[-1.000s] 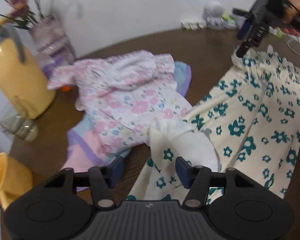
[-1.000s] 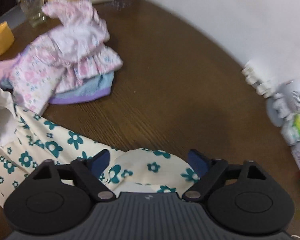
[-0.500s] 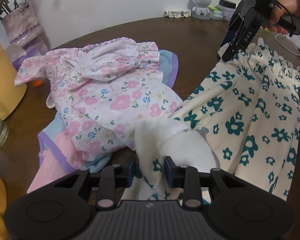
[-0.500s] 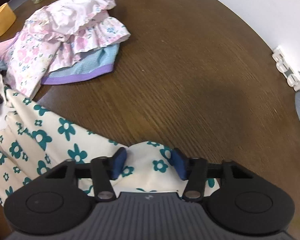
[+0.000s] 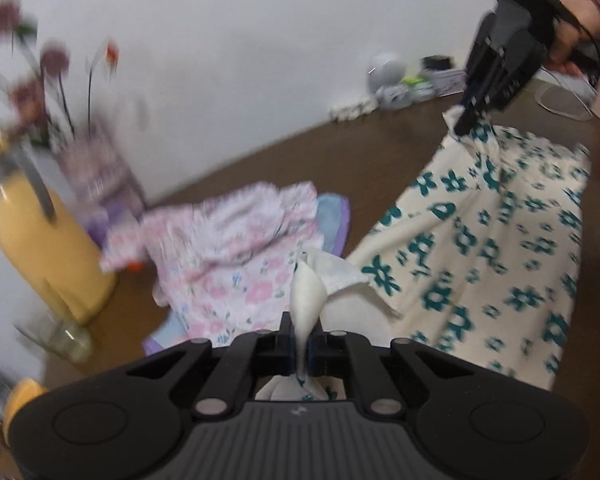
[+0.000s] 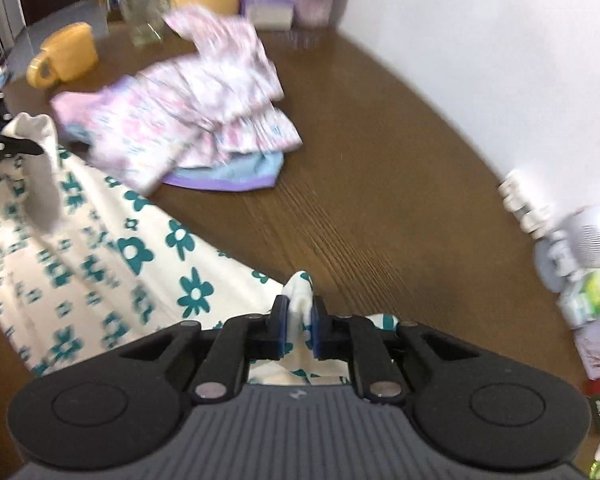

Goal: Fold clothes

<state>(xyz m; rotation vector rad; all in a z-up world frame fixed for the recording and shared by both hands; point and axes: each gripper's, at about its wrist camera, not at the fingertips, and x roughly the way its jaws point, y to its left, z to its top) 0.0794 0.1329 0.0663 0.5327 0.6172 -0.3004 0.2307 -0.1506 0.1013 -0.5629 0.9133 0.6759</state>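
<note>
A cream garment with teal flowers [image 5: 492, 248] hangs stretched above the brown table, also in the right wrist view [image 6: 112, 256]. My left gripper [image 5: 300, 350] is shut on one white-lined corner of it. My right gripper [image 6: 299, 322] is shut on another corner; it also shows at the top right of the left wrist view [image 5: 470, 118], held by a hand. A pile of pink floral clothes [image 5: 236, 256] over a blue and purple piece lies on the table beyond, also in the right wrist view [image 6: 188, 120].
A yellow jug [image 5: 40, 248], a vase of flowers [image 5: 96, 172] and a glass [image 5: 64, 336] stand at the left. A yellow mug [image 6: 64, 56] sits near the pile. A white toy robot [image 6: 580, 240] and small boxes line the wall edge.
Both grippers have closed fully on the flowered garment's corners and lifted it off the table. The views are blurred with motion.
</note>
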